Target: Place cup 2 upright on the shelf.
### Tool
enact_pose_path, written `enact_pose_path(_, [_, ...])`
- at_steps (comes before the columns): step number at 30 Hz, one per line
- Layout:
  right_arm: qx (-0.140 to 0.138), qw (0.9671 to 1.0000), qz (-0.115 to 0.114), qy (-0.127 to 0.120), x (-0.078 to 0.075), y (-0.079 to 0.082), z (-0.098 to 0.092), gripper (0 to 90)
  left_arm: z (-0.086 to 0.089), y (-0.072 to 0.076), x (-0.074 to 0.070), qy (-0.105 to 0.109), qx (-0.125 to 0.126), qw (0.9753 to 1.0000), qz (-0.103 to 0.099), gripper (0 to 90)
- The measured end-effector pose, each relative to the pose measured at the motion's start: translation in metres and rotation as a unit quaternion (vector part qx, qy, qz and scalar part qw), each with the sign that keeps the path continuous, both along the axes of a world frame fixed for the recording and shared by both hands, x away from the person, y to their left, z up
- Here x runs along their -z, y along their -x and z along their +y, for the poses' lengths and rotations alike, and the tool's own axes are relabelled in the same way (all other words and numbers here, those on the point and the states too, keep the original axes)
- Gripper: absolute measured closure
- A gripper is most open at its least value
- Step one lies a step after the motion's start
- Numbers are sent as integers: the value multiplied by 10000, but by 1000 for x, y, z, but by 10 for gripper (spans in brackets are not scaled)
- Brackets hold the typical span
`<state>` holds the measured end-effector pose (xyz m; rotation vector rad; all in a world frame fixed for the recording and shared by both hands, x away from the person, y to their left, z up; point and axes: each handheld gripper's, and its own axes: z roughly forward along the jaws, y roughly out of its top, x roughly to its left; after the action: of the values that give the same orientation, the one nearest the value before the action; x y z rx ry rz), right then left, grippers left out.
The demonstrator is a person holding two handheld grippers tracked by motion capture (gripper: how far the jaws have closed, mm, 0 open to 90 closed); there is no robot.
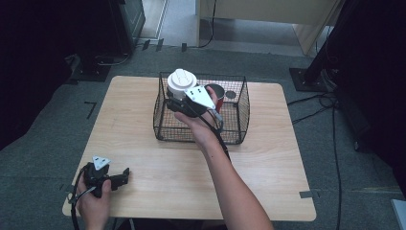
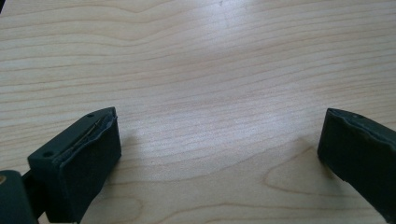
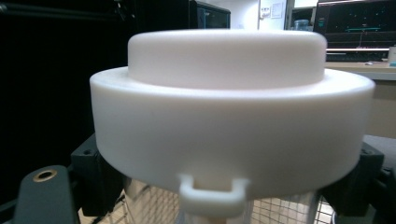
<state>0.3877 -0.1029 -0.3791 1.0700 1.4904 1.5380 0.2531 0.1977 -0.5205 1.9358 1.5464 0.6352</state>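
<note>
My right gripper (image 1: 173,104) is shut on a clear jar with a wide white lid (image 1: 181,81), held upright over the left end of a black wire basket (image 1: 239,120). In the right gripper view the white lid (image 3: 229,116) looms close, and the black fingers (image 3: 100,182) clamp the jar just beneath it on both sides. A red cup (image 1: 218,97) stands inside the basket behind the hand. My left gripper (image 1: 125,175) rests open on the wooden table (image 1: 143,139) near the front left corner, with bare wood between its fingers (image 2: 84,158).
A small dark round object (image 1: 231,94) lies on the basket floor beside the red cup. Cables (image 1: 316,103) trail over the grey floor to the right of the table. Dark stands and equipment ring the table's far side.
</note>
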Motion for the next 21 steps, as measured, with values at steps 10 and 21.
enact_pose_path(10, [73, 9998, 130, 119, 16, -19, 0, 159, 0, 0, 0, 0, 2, 10000, 7, 0])
enact_pose_path(21, [108, 9992, 373, -45, 35, -39, -1, 158, 0, 0, 0, 0, 4, 10000, 9, 0])
